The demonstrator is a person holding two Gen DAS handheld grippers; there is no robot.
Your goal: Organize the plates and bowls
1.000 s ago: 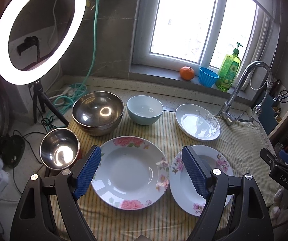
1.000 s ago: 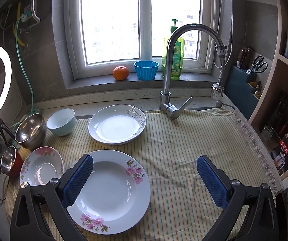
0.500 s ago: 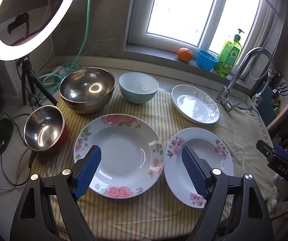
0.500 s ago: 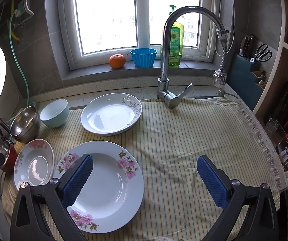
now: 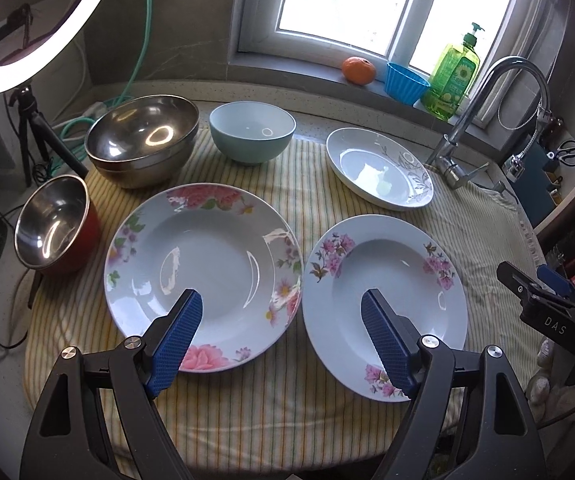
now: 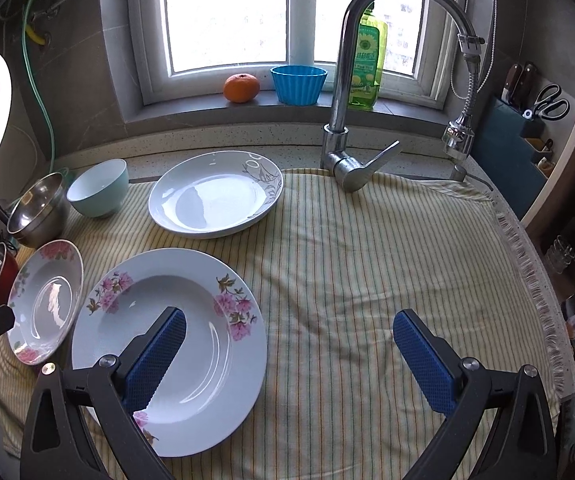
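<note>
Three plates lie on the striped cloth [image 5: 311, 200]: a rose-rimmed plate [image 5: 203, 264], a pink-blossom plate [image 5: 387, 276] to its right, and a white leaf-pattern plate [image 5: 379, 168] behind. A pale blue bowl [image 5: 251, 132], a large steel bowl [image 5: 143, 140] and a small red-sided steel bowl [image 5: 55, 228] sit at the back and left. My left gripper [image 5: 281, 312] is open and empty, above the two floral plates' near edges. My right gripper [image 6: 291, 332] is open and empty, its left finger over the blossom plate [image 6: 191, 292].
A faucet [image 6: 343, 120] rises at the back right. An orange [image 6: 241, 87], a blue cup [image 6: 298, 84] and a soap bottle [image 6: 363, 64] stand on the sill. A ring light [image 5: 27, 40] stands on the left, a knife block [image 6: 515, 136] on the right. Bare cloth [image 6: 387, 248] lies right of the plates.
Both grippers have come lower and closer to the plates, which now look larger. Both stay open and empty. No dish has moved.
</note>
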